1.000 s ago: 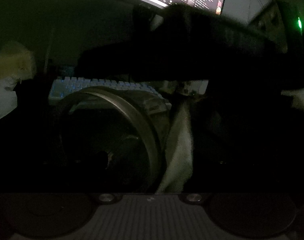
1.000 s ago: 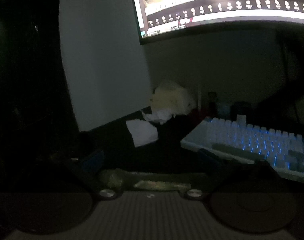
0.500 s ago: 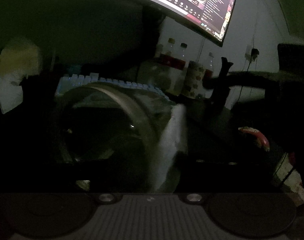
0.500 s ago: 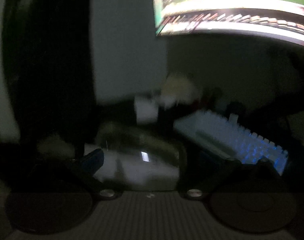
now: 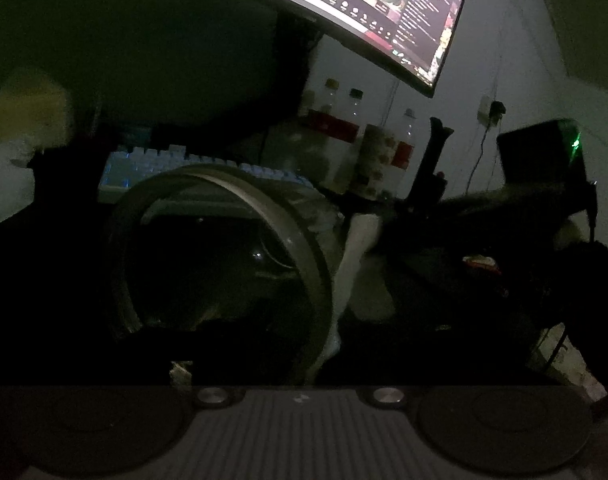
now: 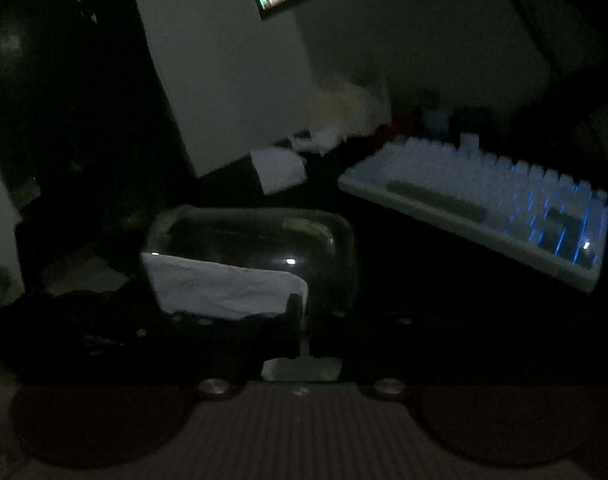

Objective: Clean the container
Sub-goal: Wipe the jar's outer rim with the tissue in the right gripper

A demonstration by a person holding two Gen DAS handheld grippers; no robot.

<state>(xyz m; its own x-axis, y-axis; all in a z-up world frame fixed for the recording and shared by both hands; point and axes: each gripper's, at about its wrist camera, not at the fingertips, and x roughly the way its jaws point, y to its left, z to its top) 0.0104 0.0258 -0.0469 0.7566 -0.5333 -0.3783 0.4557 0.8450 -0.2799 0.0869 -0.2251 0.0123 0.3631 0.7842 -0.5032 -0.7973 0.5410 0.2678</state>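
The scene is very dark. In the left wrist view a clear round container (image 5: 223,256) lies on its side, mouth toward the camera, held between my left gripper's (image 5: 299,344) dark fingers. A white tissue (image 5: 354,264) presses against its right outer wall. In the right wrist view the same container (image 6: 259,256) shows from outside, with the white tissue (image 6: 223,288) spread over its wall. My right gripper (image 6: 299,344) is shut on the tissue's lower edge.
A backlit white keyboard (image 6: 484,200) lies on the dark desk, also seen in the left wrist view (image 5: 175,164). A curved monitor (image 5: 364,4) hangs above. Bottles (image 5: 344,136) stand behind the container. Crumpled tissues (image 6: 283,168) lie at the back.
My right gripper has come down with the tissue from beside the keyboard onto the container's outer wall. The dark arm that blocked the left wrist view has moved aside to the right.
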